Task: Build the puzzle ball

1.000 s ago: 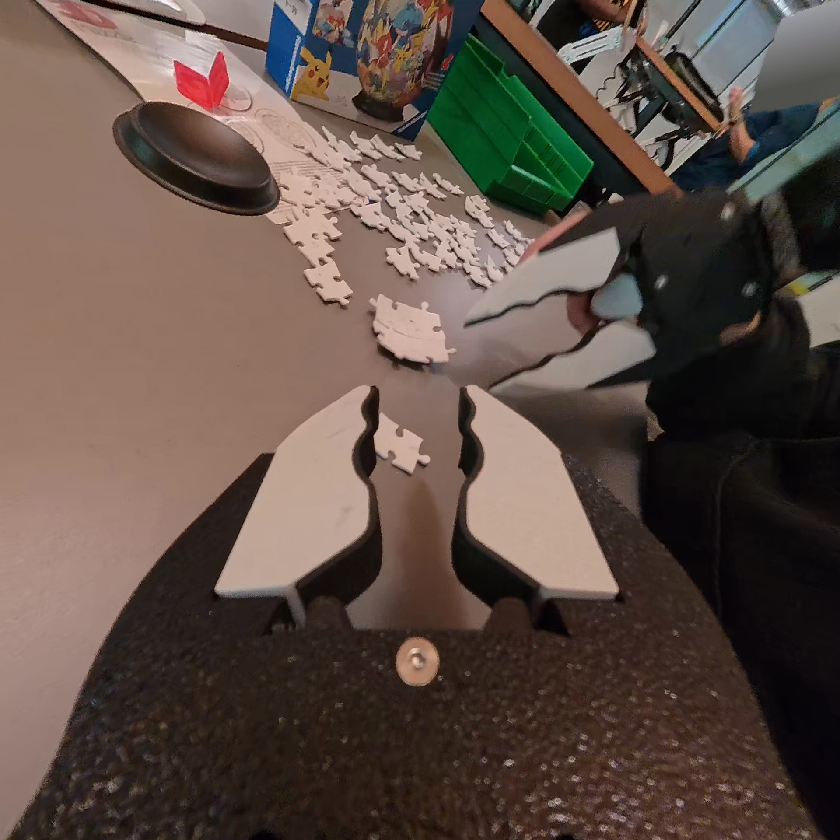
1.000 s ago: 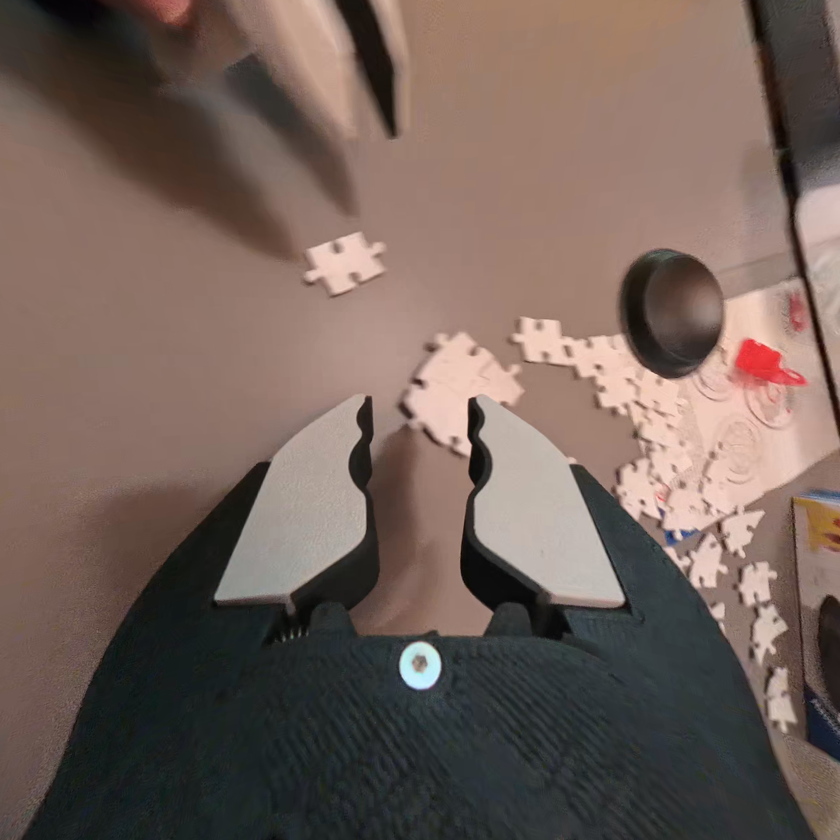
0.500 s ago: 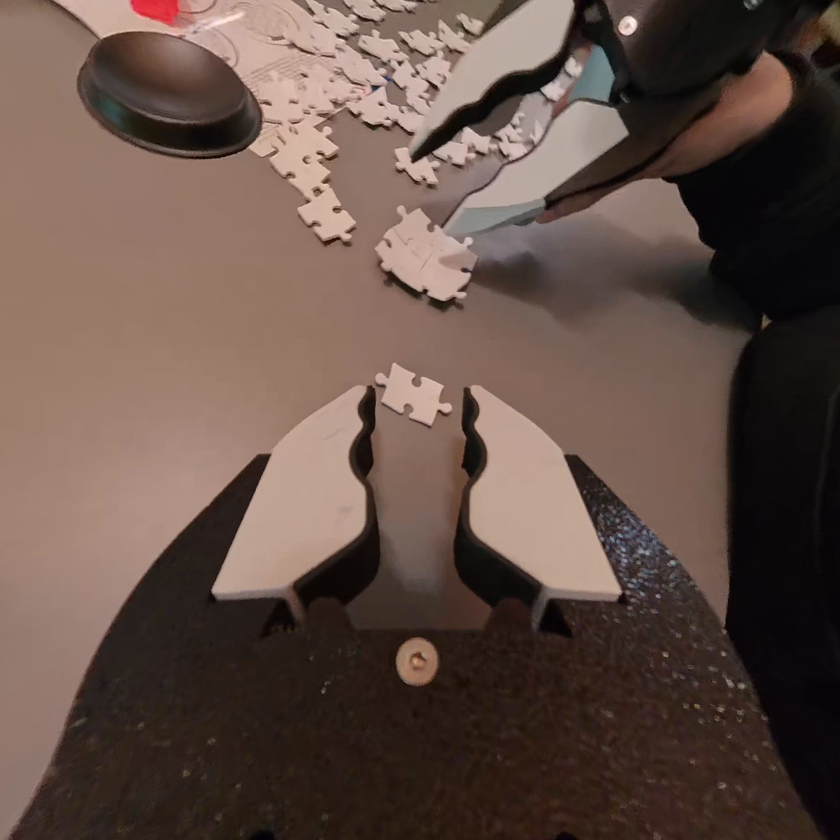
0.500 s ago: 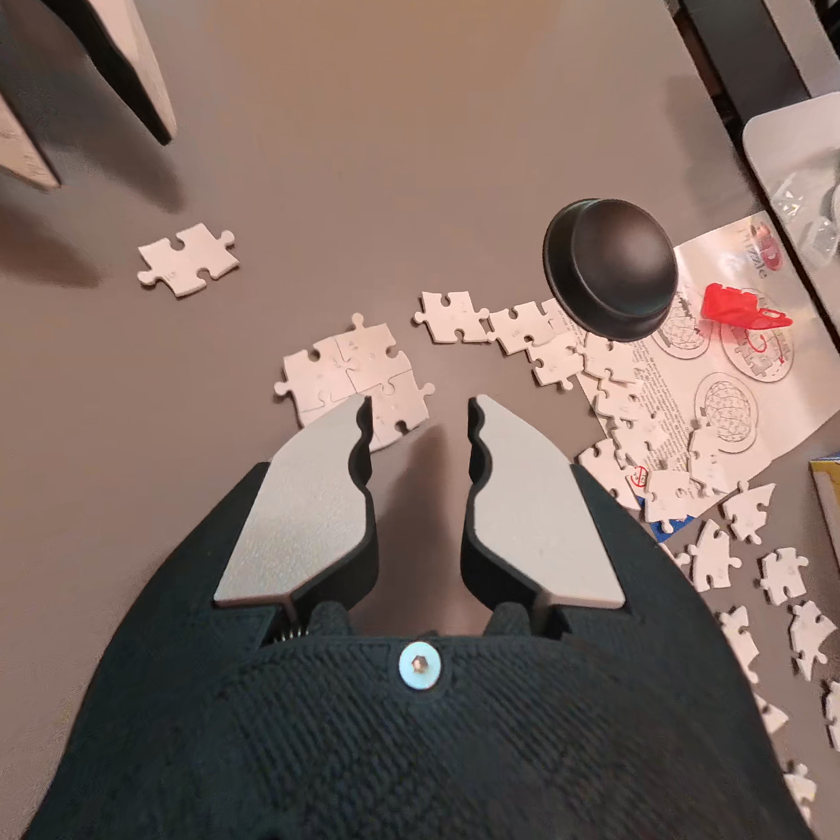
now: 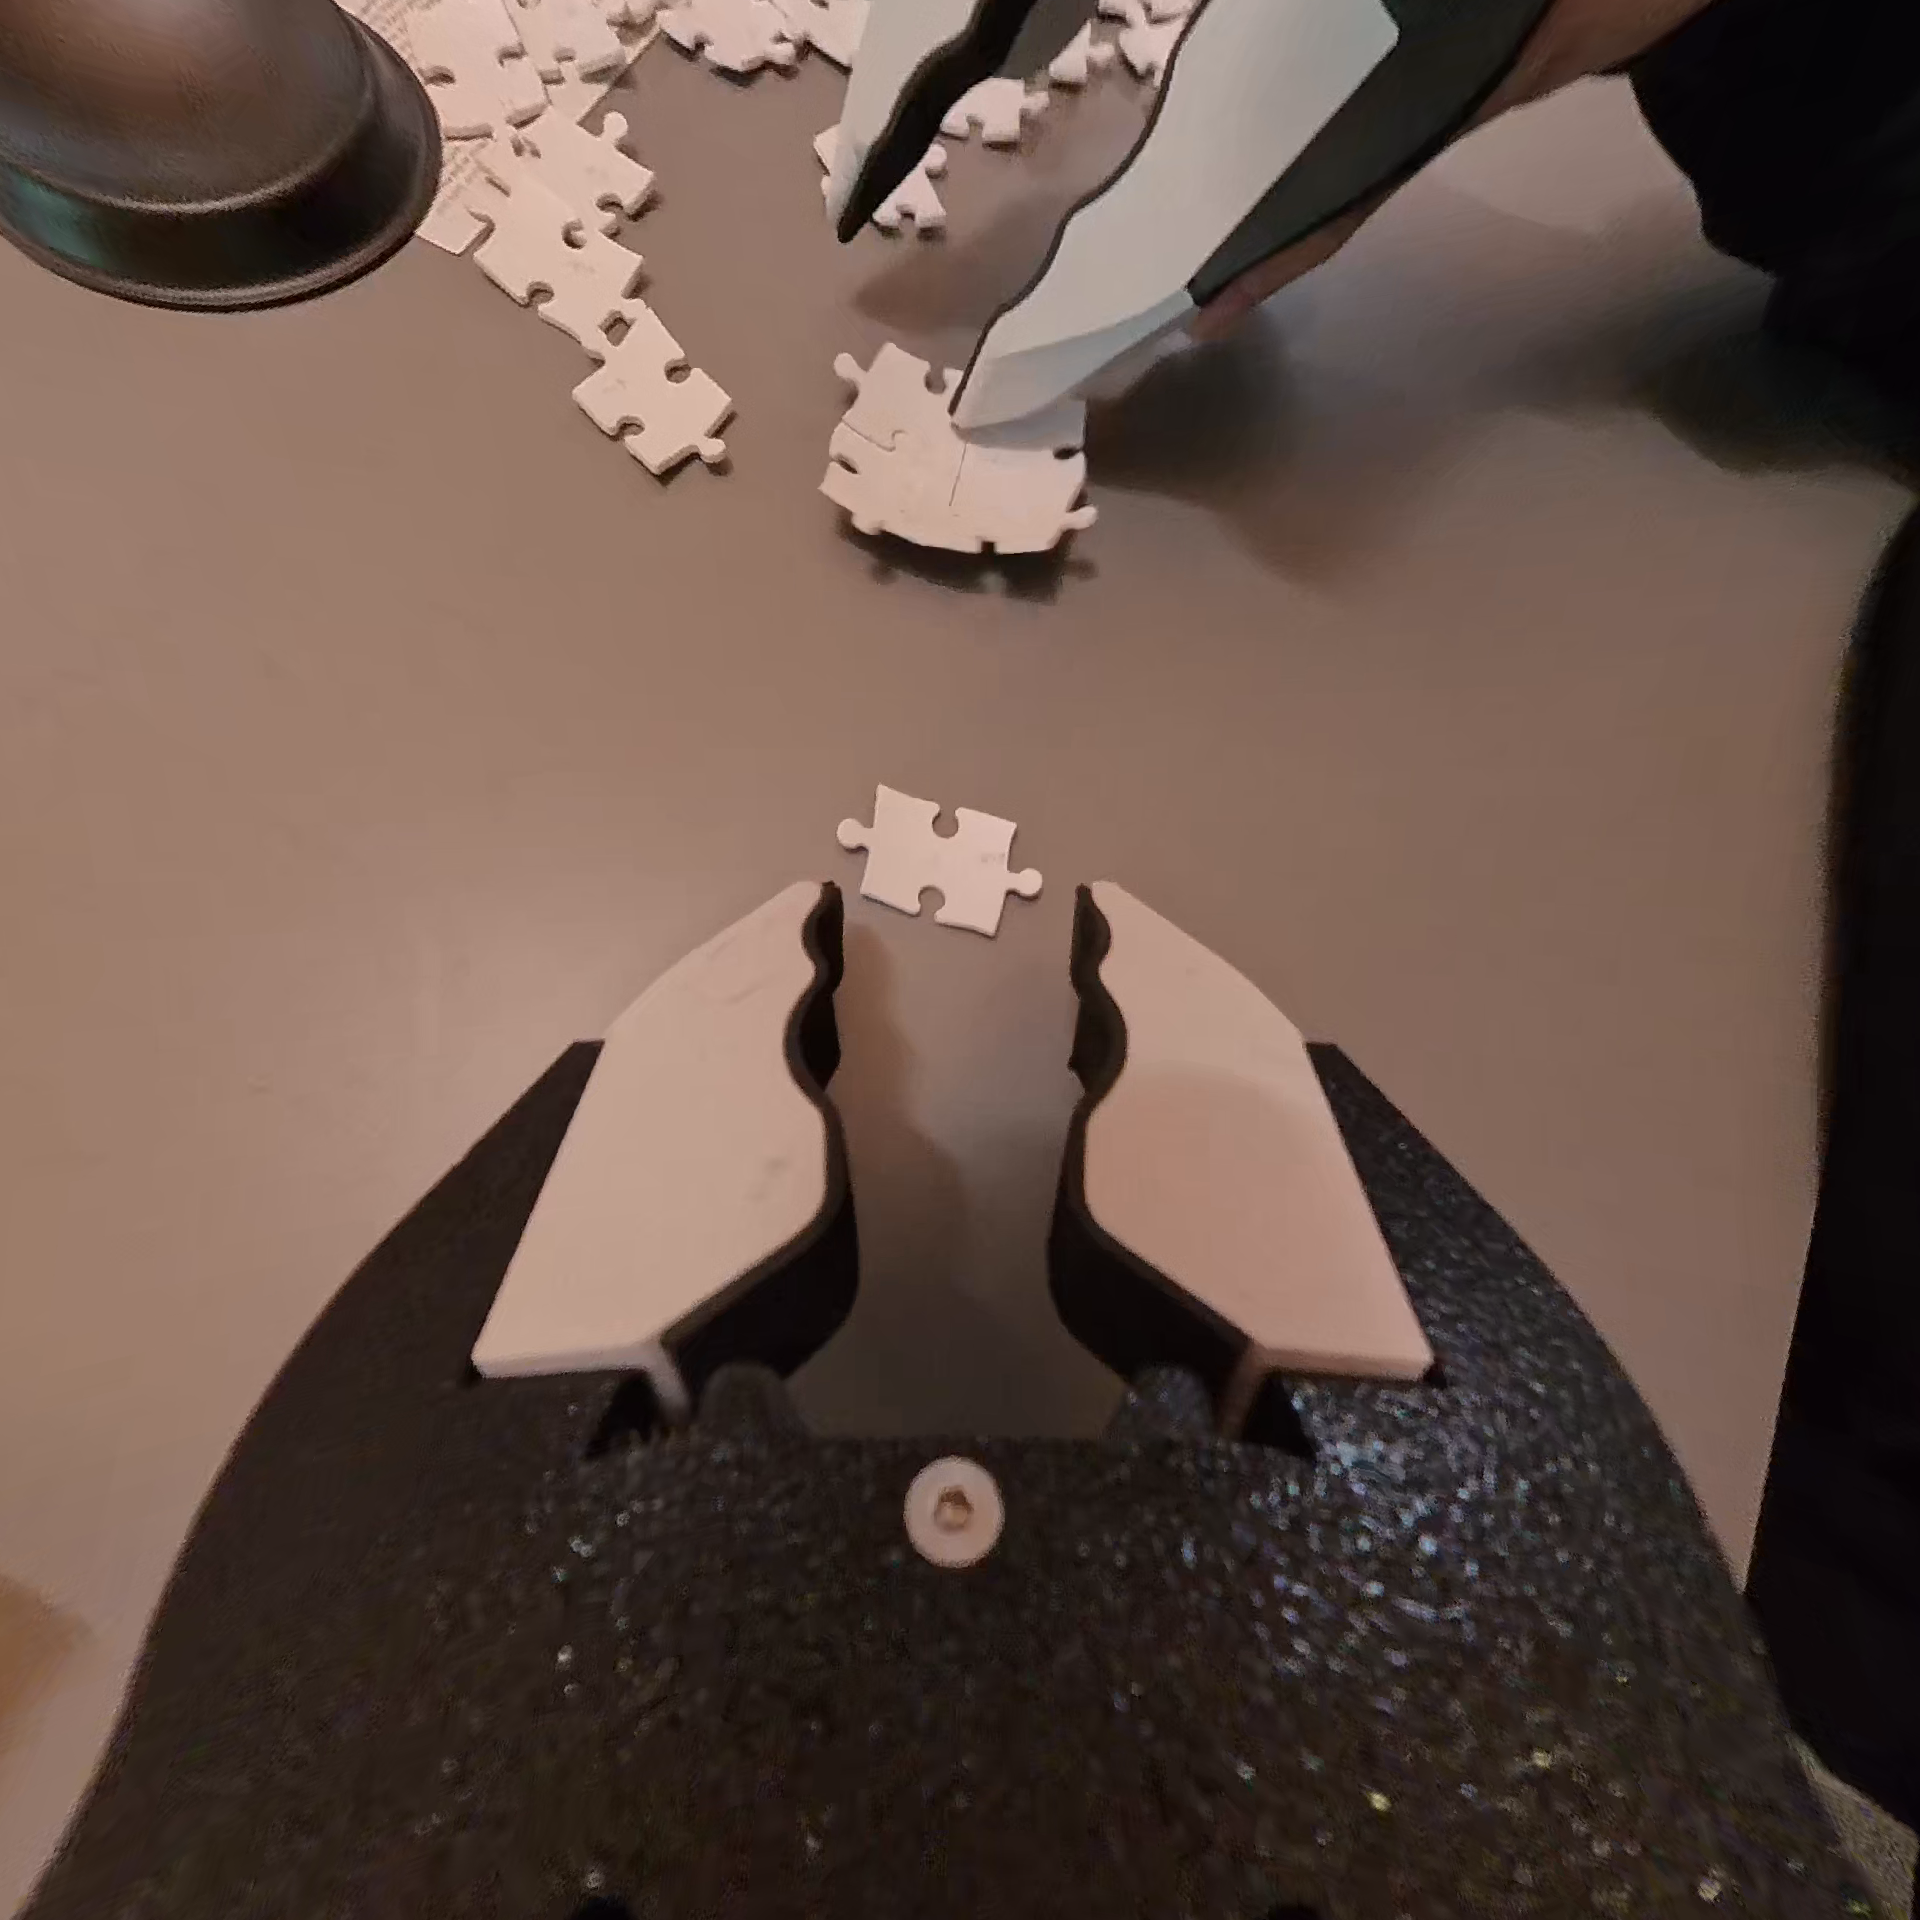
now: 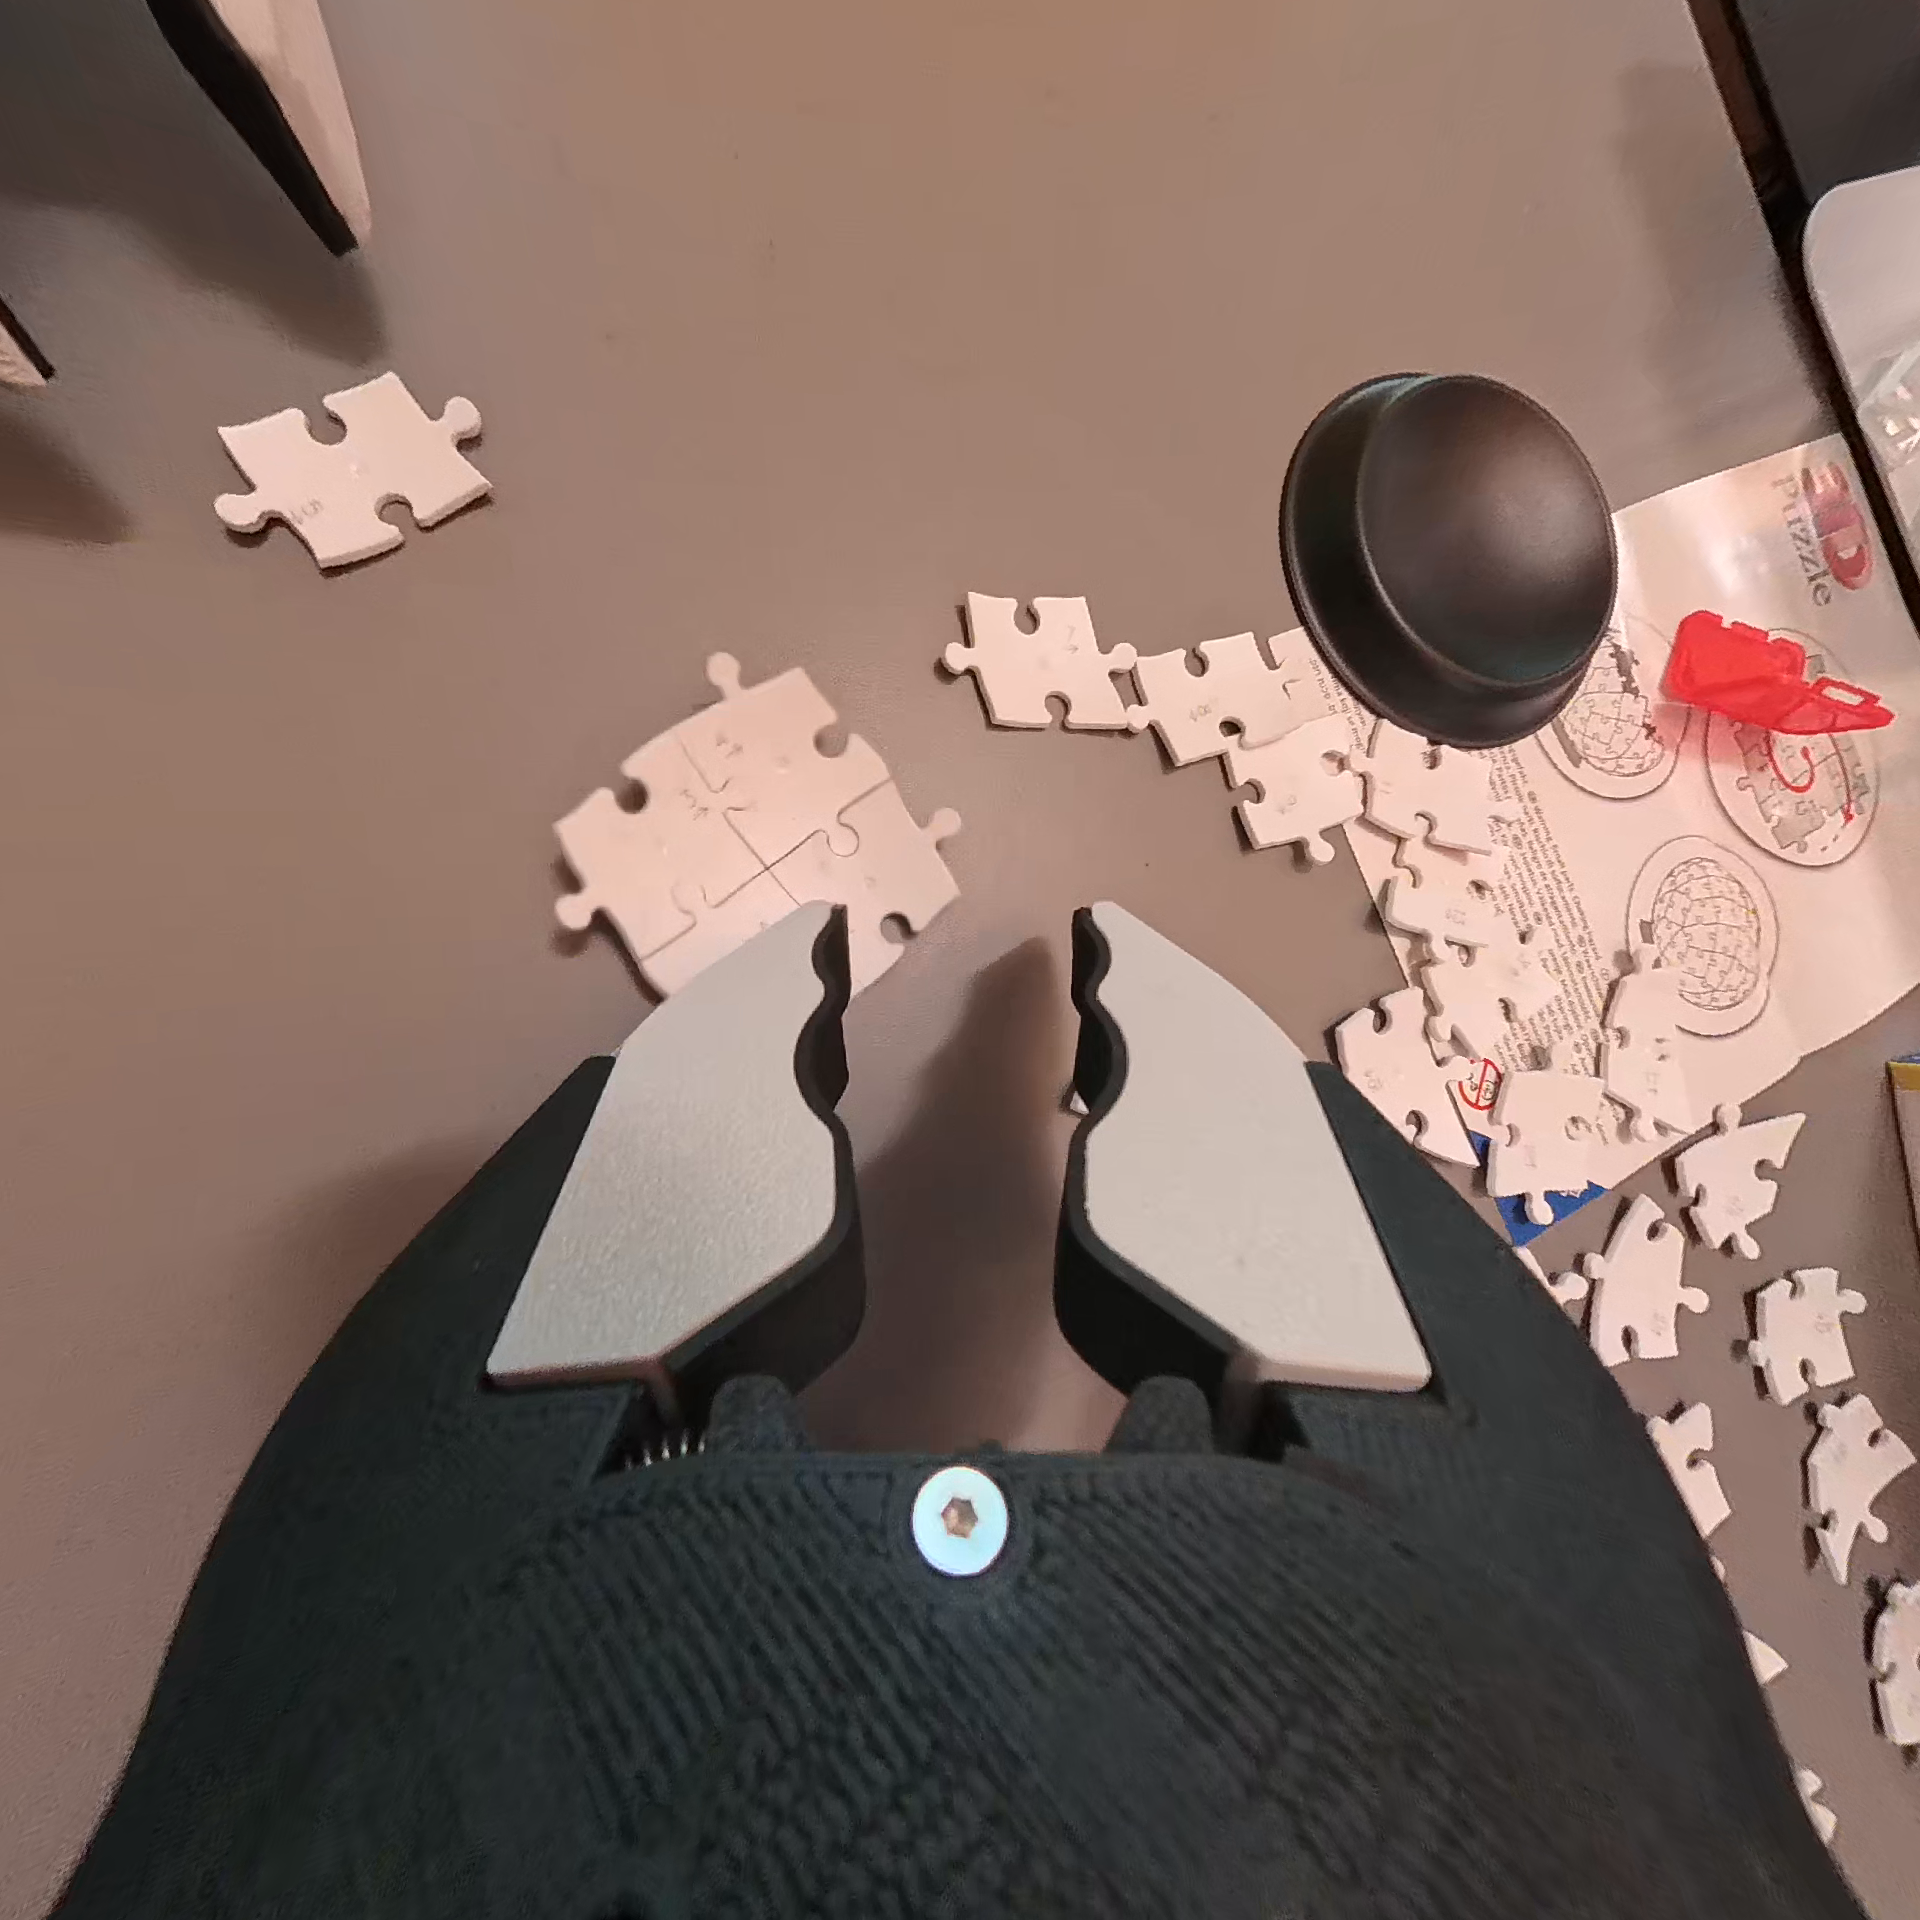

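Note:
A single white puzzle piece (image 5: 940, 858) lies on the grey-brown table just ahead of my open, empty left gripper (image 5: 954, 916); it also shows in the right wrist view (image 6: 353, 470). A joined cluster of several white pieces (image 6: 756, 842) lies left of my open, empty right gripper (image 6: 956, 918), whose left fingertip overlaps its near edge. In the left wrist view the right gripper (image 5: 914, 322) hangs over that cluster (image 5: 951, 473), one fingertip down on it.
A black dome-shaped stand (image 6: 1449, 556) sits right of centre. Many loose white pieces (image 6: 1226, 696) lie spread over a printed instruction sheet (image 6: 1766, 873), with a red plastic part (image 6: 1756, 675) on it. The left gripper's fingers (image 6: 312, 125) show top left. The grippers' ends are close to 15 cm from one another.
My left gripper has drawn back from the single piece, which now lies past its fingertips. My right gripper has moved down to the joined cluster and now overlaps its edge.

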